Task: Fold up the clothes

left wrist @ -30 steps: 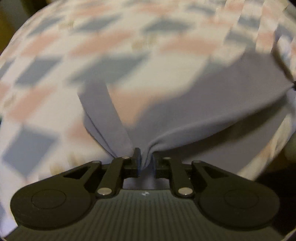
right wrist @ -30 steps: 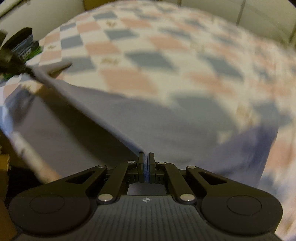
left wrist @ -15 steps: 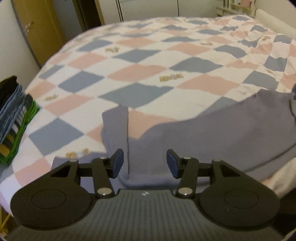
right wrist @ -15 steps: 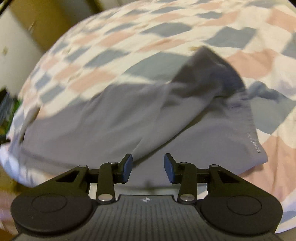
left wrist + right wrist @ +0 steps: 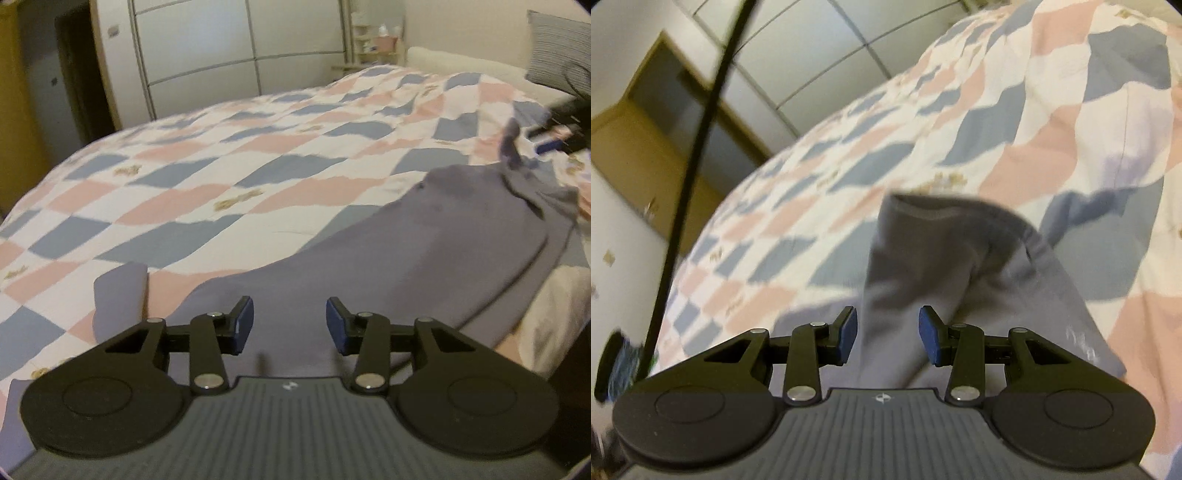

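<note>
Two hand-held grippers are over one garment, and neither has a grip on it. In the left wrist view, your left hand-held gripper point(image 5: 290, 325) has its blue pads spread with nothing between them but air, though the jaws are drawing in slightly. Below it the grey garment point(image 5: 424, 254) lies along the near edge of the bed point(image 5: 221, 177), on the checked quilt, with part of it drooping over that edge. A narrow flap of the cloth point(image 5: 120, 291) sticks up to the left, and toward the bed's right edge the fabric is bunched near your other tool.

In the right wrist view, your right hand-held gripper point(image 5: 886, 334) is spread too, its jaws opening, and it pinches nothing. Ahead of it the garment's end point(image 5: 934, 221) stands up in a rumpled ridge with a hemmed opening.

To fold well, I would flatten first: pull the overhanging part fully onto the bed and smooth that ridge. Then pinch two matching corners at the hem, one per hand, and carry them level so the edges meet squarely.
</note>
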`<state>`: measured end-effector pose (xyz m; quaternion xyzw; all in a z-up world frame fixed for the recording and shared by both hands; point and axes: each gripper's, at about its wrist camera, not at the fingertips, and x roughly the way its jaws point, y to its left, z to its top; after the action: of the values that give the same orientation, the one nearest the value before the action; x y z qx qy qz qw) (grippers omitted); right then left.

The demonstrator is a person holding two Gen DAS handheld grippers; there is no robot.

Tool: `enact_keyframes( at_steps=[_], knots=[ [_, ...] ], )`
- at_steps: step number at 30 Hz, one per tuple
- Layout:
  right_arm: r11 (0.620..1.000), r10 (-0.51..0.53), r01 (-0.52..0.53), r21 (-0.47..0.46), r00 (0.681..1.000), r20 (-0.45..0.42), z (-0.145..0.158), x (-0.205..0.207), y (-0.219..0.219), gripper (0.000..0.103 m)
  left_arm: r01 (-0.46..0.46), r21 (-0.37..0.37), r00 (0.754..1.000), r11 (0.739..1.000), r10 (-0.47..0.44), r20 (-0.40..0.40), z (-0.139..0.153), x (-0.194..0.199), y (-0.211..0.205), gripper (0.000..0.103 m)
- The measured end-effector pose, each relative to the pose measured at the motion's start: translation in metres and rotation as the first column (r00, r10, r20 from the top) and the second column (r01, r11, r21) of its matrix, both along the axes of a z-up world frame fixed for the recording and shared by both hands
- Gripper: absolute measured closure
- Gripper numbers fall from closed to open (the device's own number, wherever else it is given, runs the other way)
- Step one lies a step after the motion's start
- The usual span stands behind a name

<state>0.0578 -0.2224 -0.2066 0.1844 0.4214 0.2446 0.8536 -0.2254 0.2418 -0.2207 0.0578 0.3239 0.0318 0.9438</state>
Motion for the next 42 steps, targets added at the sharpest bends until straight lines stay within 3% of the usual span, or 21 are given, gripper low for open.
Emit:
enact_keyframes(
  at_steps=[1,3,8,10,11,12,15,18,22,25,26,30,32,35,37,38,41,42],
  knots=[
    [0.999,-0.026,0.026,-0.019,1.0,-0.001,0.003,0.005,0.005,0.053,0.002,0.0,1.0,1.0,-0.002,0.006,-0.001,-0.005,-0.002,0.063],
    [0.995,-0.078,0.078,-0.057,0.997,-0.002,0.01,0.016,0.015,0.03,0.003,-0.021,1.0,1.0,-0.003,0.01,-0.001,-0.014,-0.005,0.061],
    [0.976,-0.183,0.173,-0.131,0.981,-0.071,0.012,0.045,0.051,0.031,0.038,-0.062,0.999,0.997,-0.038,0.004,-0.002,-0.021,-0.014,0.057],
    [0.965,-0.239,0.223,-0.14,0.964,-0.118,-0.001,0.054,0.05,0.046,0.077,-0.066,0.997,0.995,-0.077,0.001,-0.003,-0.017,-0.021,0.063],
    [0.959,-0.266,0.247,-0.139,0.954,-0.142,-0.008,0.059,0.048,0.074,0.103,-0.047,0.995,0.994,-0.104,-0.006,-0.003,-0.016,-0.027,0.064],
    [0.957,-0.282,0.265,-0.119,0.946,-0.16,-0.013,0.057,0.042,0.092,0.13,-0.028,0.991,0.991,-0.131,-0.013,-0.003,-0.015,-0.034,0.068],
    [0.952,-0.303,0.306,-0.015,0.932,-0.198,-0.025,0.037,0.011,0.094,0.229,0.052,0.973,0.972,-0.227,-0.043,-0.006,-0.011,-0.055,0.071],
    [0.928,-0.339,0.365,0.073,0.911,-0.234,-0.038,0.007,-0.029,0.094,0.326,0.176,0.944,0.929,-0.309,-0.118,-0.018,-0.002,-0.078,0.072],
    [0.885,-0.4,0.45,0.121,0.867,-0.297,-0.066,-0.021,-0.076,0.094,0.425,0.349,0.904,0.835,-0.369,-0.216,-0.036,0.007,-0.096,0.072],
    [0.855,-0.434,0.499,0.141,0.838,-0.33,-0.086,-0.028,-0.102,0.094,0.486,0.402,0.872,0.776,-0.4,-0.281,-0.044,0.013,-0.097,0.071],
    [0.849,-0.436,0.505,0.156,0.835,-0.335,-0.09,-0.028,-0.107,0.094,0.509,0.417,0.859,0.753,-0.411,-0.306,-0.046,0.015,-0.098,0.071],
    [0.843,-0.434,0.505,0.186,0.842,-0.319,-0.09,-0.022,-0.115,0.094,0.608,0.503,0.794,0.614,-0.464,-0.393,-0.061,0.01,-0.108,0.074],
    [0.843,-0.432,0.502,0.195,0.847,-0.311,-0.088,-0.019,-0.118,0.092,0.628,0.535,0.778,0.565,-0.472,-0.415,-0.065,0.007,-0.112,0.074],
    [0.845,-0.427,0.496,0.198,0.85,-0.309,-0.087,-0.017,-0.118,0.089,0.629,0.577,0.777,0.521,-0.46,-0.431,-0.073,0.007,-0.113,0.074],
    [0.855,-0.417,0.485,0.186,0.854,-0.31,-0.09,-0.015,-0.116,0.089,0.618,0.621,0.784,0.482,-0.441,-0.438,-0.081,0.009,-0.114,0.1],
    [0.859,-0.414,0.479,0.179,0.857,-0.308,-0.09,-0.014,-0.115,0.096,0.598,0.633,0.798,0.492,-0.438,-0.413,-0.077,0.008,-0.112,0.101],
    [0.867,-0.398,0.457,0.197,0.875,-0.276,-0.083,-0.014,-0.118,0.099,0.535,0.664,0.838,0.522,-0.428,-0.339,-0.064,0.005,-0.106,0.101],
    [0.867,-0.393,0.45,0.213,0.882,-0.261,-0.078,-0.015,-0.121,0.1,0.511,0.662,0.853,0.548,-0.416,-0.315,-0.057,0.003,-0.103,0.101]
  ],
)
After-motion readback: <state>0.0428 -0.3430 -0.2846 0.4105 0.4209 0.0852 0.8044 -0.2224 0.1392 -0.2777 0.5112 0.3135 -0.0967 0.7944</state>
